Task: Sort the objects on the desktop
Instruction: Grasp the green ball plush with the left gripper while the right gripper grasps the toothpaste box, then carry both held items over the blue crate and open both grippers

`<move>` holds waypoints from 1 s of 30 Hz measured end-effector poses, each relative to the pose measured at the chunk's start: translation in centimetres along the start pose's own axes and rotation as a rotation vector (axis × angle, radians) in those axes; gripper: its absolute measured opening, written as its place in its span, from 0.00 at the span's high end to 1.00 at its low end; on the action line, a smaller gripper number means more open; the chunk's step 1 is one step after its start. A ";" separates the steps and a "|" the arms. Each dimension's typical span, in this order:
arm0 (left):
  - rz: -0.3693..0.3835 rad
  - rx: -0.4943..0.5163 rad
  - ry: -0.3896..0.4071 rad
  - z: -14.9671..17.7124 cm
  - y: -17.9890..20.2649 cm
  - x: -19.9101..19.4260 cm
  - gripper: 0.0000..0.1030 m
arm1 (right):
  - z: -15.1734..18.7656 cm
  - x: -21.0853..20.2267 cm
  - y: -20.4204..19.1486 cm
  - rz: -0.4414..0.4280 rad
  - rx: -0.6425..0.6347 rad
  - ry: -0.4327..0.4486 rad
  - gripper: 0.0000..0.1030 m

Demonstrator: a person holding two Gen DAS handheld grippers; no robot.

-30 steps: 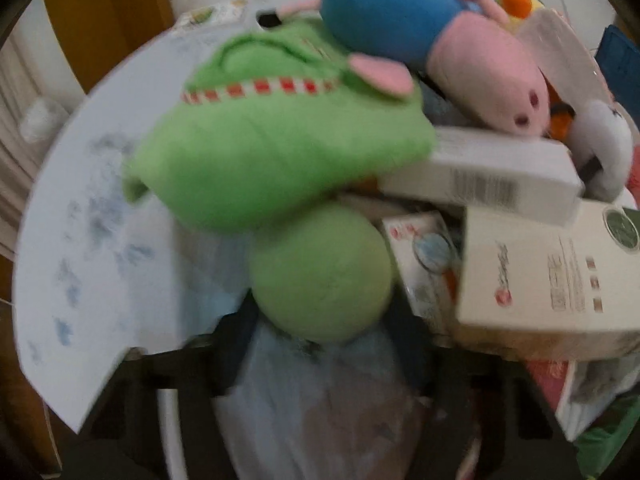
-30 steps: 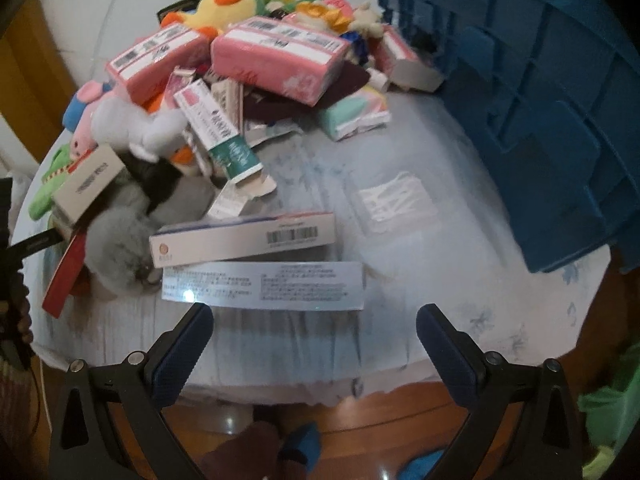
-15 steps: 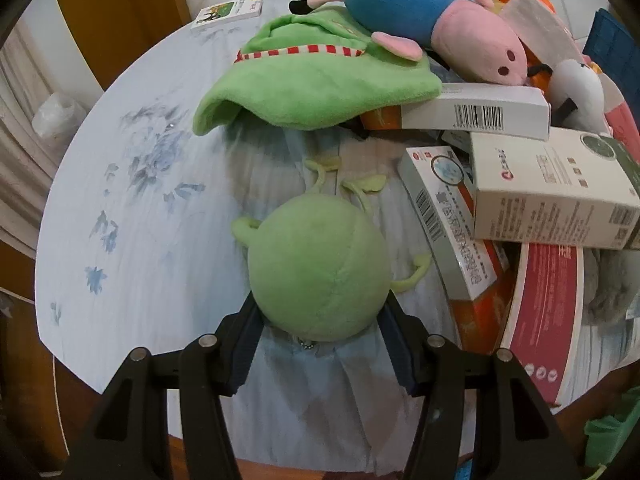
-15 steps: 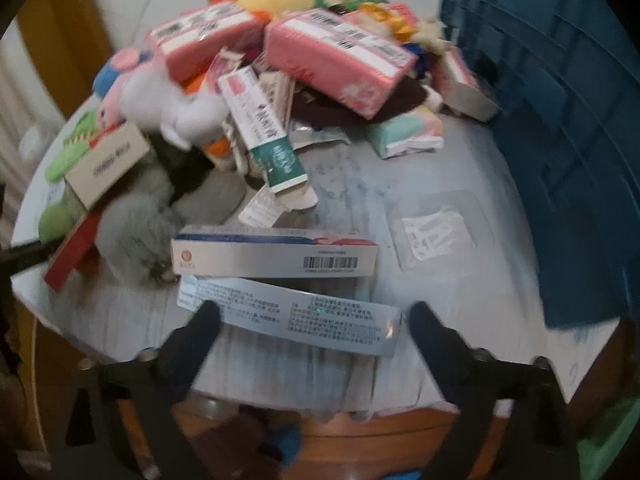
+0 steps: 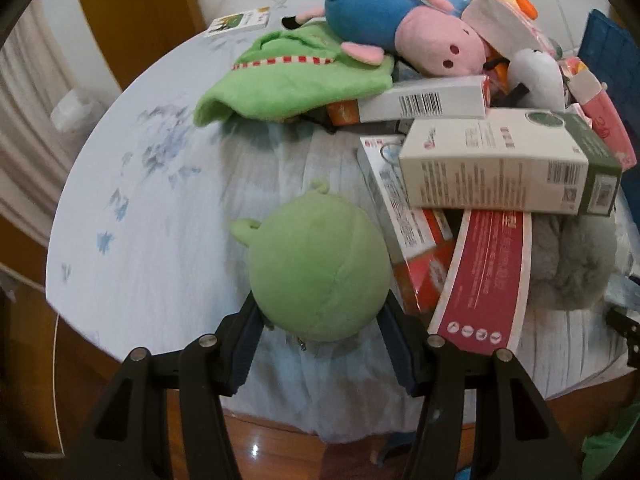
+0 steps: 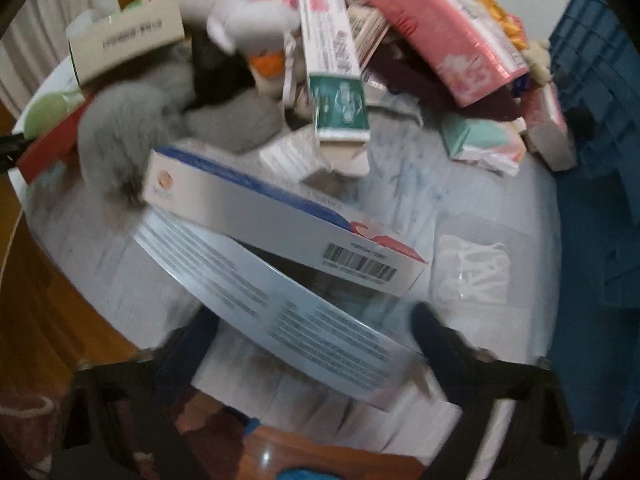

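The round green plush toy (image 5: 320, 268) is pinched between the two pads of the left gripper (image 5: 320, 332), above the near part of the round table (image 5: 168, 240), which is covered by a pale cloth with blue flowers. Just to its right, a leaning red and white box (image 5: 404, 228) and a long red carton (image 5: 484, 272) are seen, and a white box with a green end (image 5: 496, 168) is lying on them. Farther back, a flat green plush (image 5: 296, 76) is placed under a blue and pink pig toy (image 5: 404, 28).

The right gripper (image 6: 316, 336) is seen blurred; its jaws have just been closing, and a long pale blue printed box (image 6: 272, 300) is between them, but whether the pads press it cannot be told. A white box with a barcode (image 6: 280, 220) lies across that box. A clear packet (image 6: 472, 268) is lying near the blue crate (image 6: 596, 160).
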State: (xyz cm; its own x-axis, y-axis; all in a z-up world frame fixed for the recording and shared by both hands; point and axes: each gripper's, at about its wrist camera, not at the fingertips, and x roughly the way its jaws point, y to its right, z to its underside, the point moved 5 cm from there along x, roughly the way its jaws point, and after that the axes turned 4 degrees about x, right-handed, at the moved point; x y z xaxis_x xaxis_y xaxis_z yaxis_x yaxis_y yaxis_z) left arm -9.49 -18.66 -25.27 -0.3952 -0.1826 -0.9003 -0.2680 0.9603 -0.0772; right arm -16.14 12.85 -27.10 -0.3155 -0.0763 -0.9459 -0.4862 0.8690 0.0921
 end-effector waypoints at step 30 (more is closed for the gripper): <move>0.046 0.074 0.348 -8.8 4.2 -13.1 0.48 | -4.6 -11.8 -0.1 -0.136 0.166 0.310 0.73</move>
State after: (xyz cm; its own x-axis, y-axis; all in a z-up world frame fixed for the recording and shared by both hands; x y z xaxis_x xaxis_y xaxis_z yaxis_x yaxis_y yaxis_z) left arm -13.16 -14.08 -10.01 -0.6848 -0.1871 -0.7043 -0.1837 0.9796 -0.0816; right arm -16.13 11.41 -14.55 -0.5017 -0.3186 -0.8043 -0.4096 0.9064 -0.1035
